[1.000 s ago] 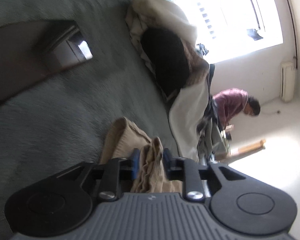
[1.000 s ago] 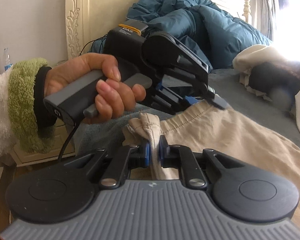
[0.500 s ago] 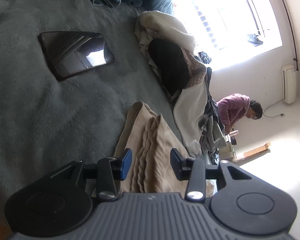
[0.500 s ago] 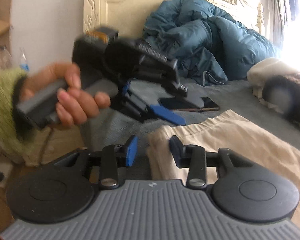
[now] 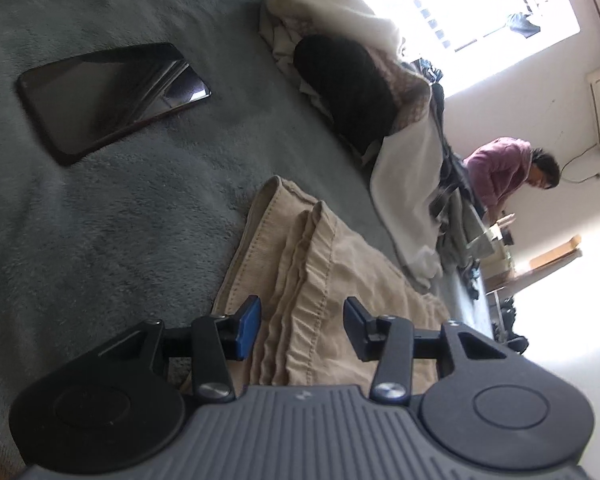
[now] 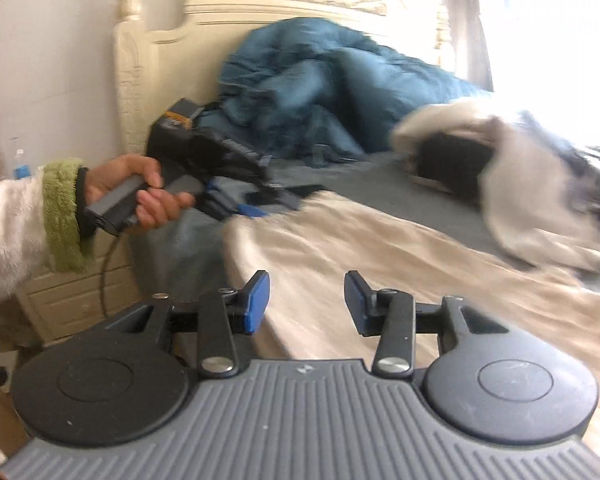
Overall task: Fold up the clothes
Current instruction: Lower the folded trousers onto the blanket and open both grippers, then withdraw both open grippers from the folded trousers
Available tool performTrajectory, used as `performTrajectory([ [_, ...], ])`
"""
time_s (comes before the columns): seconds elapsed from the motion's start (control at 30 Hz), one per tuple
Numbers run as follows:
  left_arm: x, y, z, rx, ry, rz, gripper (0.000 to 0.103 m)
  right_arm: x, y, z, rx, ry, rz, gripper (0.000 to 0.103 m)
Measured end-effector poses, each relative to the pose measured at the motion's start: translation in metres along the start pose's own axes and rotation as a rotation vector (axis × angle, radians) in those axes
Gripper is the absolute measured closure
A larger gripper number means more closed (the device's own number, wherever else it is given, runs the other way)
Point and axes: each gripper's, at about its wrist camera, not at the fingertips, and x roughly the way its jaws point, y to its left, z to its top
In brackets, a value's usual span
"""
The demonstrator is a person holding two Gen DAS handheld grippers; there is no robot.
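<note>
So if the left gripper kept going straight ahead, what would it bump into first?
Most likely the beige trousers. The left gripper is open, and their gathered waistband lies right between and ahead of its fingers. The phone lies off to the side, though depth is hard to judge.

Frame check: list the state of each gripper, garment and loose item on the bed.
Left gripper: jaws open, empty.
Right gripper: jaws open, empty.
Beige garment: released, lying on the bed with layered edges.
Phone: flat on the grey blanket, screen dark.
Clothes pile: unfolded.
</note>
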Motion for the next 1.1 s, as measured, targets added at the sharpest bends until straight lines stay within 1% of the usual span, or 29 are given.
performTrajectory([
  [0.07, 0.002, -0.001, -0.001, 0.004, 0.0, 0.011, 0.06, -0.02, -0.012, -0.006, 0.022, -0.005, -0.058, 0.062],
  [0.1, 0.003, -0.002, -0.002, 0.008, -0.002, 0.022, 0.068, -0.026, -0.017, -0.009, 0.036, -0.013, -0.088, 0.062],
  [0.13, 0.004, -0.003, -0.002, 0.017, -0.003, 0.031, 0.074, -0.033, -0.023, -0.012, 0.05, -0.02, -0.118, 0.062],
  [0.23, 0.003, -0.007, -0.005, 0.029, -0.011, 0.045, 0.076, -0.051, -0.039, -0.022, 0.127, -0.043, -0.191, 0.062],
  [0.33, -0.002, -0.01, -0.006, 0.035, -0.018, 0.025, 0.078, -0.062, -0.056, -0.03, 0.212, -0.061, -0.223, 0.062],
  [0.43, -0.006, -0.012, -0.006, 0.044, -0.022, 0.008, 0.078, -0.068, -0.065, -0.037, 0.246, -0.069, -0.247, 0.062],
  [0.57, 0.004, -0.011, -0.007, 0.032, -0.003, 0.04, 0.078, -0.069, -0.069, -0.041, 0.249, -0.076, -0.254, 0.062],
  [0.67, 0.004, -0.011, -0.009, 0.023, -0.039, 0.044, 0.082, -0.066, -0.072, -0.04, 0.253, -0.078, -0.253, 0.062],
  [0.73, 0.002, -0.012, -0.01, 0.022, -0.056, 0.04, 0.087, -0.067, -0.071, -0.04, 0.253, -0.081, -0.256, 0.062],
  [0.83, -0.001, -0.014, -0.012, 0.02, -0.081, 0.035, 0.09, -0.07, -0.072, -0.038, 0.249, -0.082, -0.263, 0.062],
  [1.0, -0.009, -0.015, -0.008, 0.018, -0.112, 0.017, 0.091, -0.076, -0.076, -0.039, 0.264, -0.081, -0.281, 0.062],
  [1.1, -0.009, -0.014, -0.007, 0.017, -0.117, 0.04, 0.091, -0.078, -0.078, -0.041, 0.269, -0.081, -0.289, 0.062],
])
